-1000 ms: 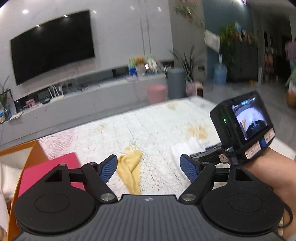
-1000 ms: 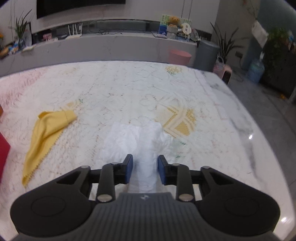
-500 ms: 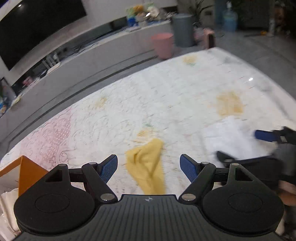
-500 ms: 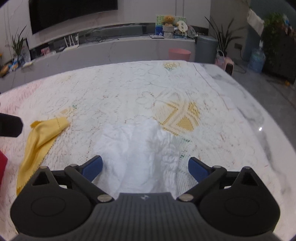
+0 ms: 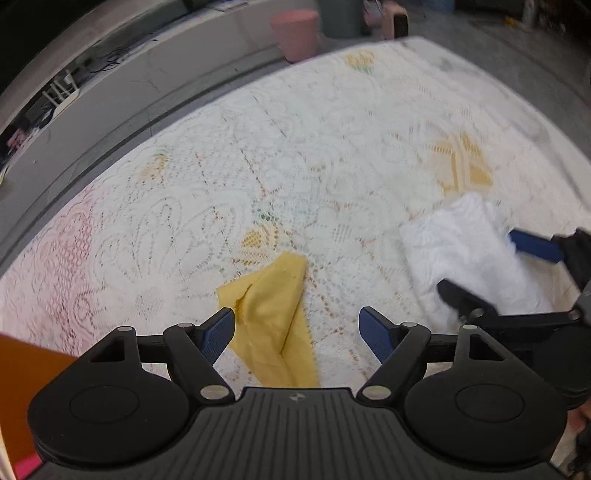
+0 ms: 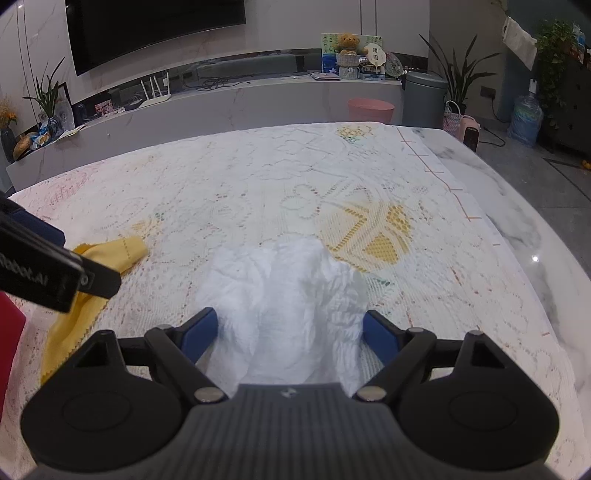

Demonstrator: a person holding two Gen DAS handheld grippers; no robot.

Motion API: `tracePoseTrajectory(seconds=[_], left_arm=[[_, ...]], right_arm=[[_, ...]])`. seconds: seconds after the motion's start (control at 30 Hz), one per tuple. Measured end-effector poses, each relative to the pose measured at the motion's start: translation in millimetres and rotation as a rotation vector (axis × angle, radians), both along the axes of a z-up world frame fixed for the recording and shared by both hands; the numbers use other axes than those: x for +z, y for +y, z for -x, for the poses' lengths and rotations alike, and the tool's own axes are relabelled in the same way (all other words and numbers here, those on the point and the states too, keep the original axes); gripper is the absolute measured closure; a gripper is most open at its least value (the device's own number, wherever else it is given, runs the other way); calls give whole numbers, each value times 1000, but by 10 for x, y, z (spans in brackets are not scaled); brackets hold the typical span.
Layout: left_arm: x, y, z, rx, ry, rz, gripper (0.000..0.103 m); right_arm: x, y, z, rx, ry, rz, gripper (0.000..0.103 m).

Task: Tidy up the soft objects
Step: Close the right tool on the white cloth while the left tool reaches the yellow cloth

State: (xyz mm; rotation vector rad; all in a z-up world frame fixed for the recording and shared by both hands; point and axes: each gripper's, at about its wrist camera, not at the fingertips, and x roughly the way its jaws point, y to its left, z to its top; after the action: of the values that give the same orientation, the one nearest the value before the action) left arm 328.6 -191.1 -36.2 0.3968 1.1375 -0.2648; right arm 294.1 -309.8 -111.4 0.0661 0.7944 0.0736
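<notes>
lace tablecloth (image 6: 258, 177) before tv (image 6: 155, 29) wall

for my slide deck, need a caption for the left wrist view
Open left gripper poised over the yellow cloth on the lace tablecloth.

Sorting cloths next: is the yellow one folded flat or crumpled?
Crumpled: the yellow cloth lies creased, with one corner flopped over, on the lace tablecloth.

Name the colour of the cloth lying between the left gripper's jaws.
Yellow cloth, clearest in the left wrist view.
</notes>
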Motion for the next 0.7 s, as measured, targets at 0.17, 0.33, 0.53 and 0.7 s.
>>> tracePoseTrajectory(seconds=[0.17,0.33,0.53,0.7], left_arm=[[-170,56,-167,46,41,-38,17],[-228,174,-244,95,70,27,52],[-221,165,-186,31,75,36,95],[-160,190,-161,37,72,93,97]], right_arm=[[-5,-7,12,-3,-12,-3,19],[-6,-20,18,3,-23,-14,25],[46,-56,14,1,-23,-23,61],[60,-40,21,38,-20,-34,77]])
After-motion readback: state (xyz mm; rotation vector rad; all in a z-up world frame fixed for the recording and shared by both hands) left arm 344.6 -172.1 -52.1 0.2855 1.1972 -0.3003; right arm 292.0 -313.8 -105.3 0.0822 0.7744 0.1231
